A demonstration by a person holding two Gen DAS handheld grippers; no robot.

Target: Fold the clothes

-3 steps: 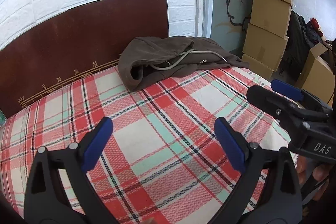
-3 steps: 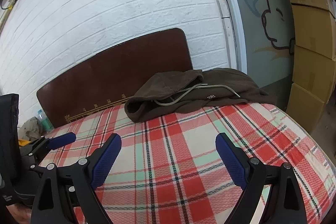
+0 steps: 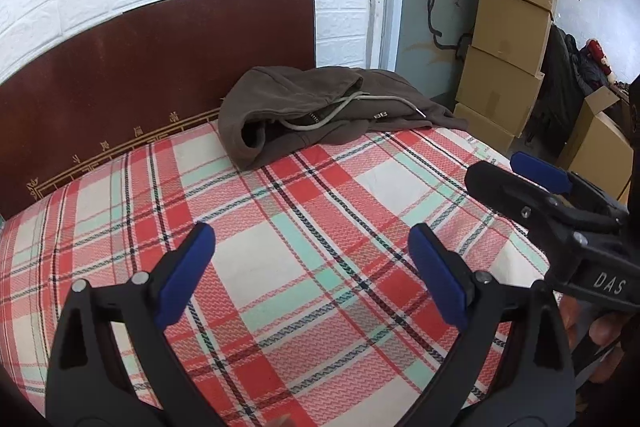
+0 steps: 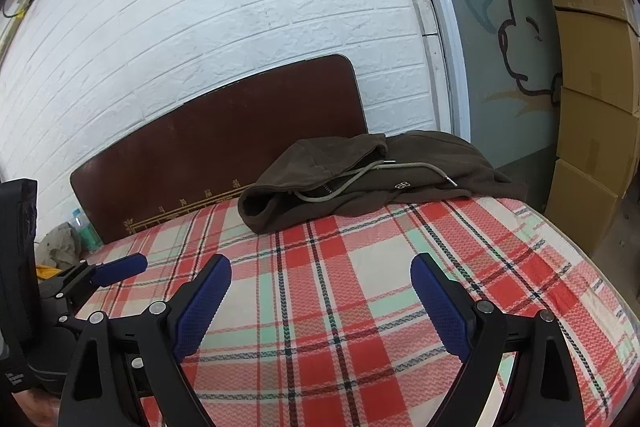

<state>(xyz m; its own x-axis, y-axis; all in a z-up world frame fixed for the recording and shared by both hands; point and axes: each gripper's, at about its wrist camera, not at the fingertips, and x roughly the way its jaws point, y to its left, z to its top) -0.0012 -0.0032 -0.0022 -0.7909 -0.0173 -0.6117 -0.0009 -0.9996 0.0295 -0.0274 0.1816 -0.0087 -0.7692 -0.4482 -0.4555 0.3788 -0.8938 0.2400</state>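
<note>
Hoodie (image 3: 320,111) lying in a soft brown heap at the far end of the bed (image 3: 280,247), against the headboard (image 3: 140,67), hood bunched to the left, drawstring (image 3: 360,103) trailing across the chest. Hard to call either way: fits a garment waiting to be spread out, fits equally one gathered up and set aside. For any handling, best to pinch hem or shoulder seams rather than loose bulk, keep clear of the cord, and pull flat over the checked sheet before creasing. Left gripper (image 3: 312,275) held low over the near part of the bed, jaws spread wide, nothing between them, touching no cloth. Right gripper (image 4: 320,307) alongside, likewise spread wide and empty, well short of the hoodie. Cardboard boxes (image 3: 508,43) stacked to the far right.
</note>
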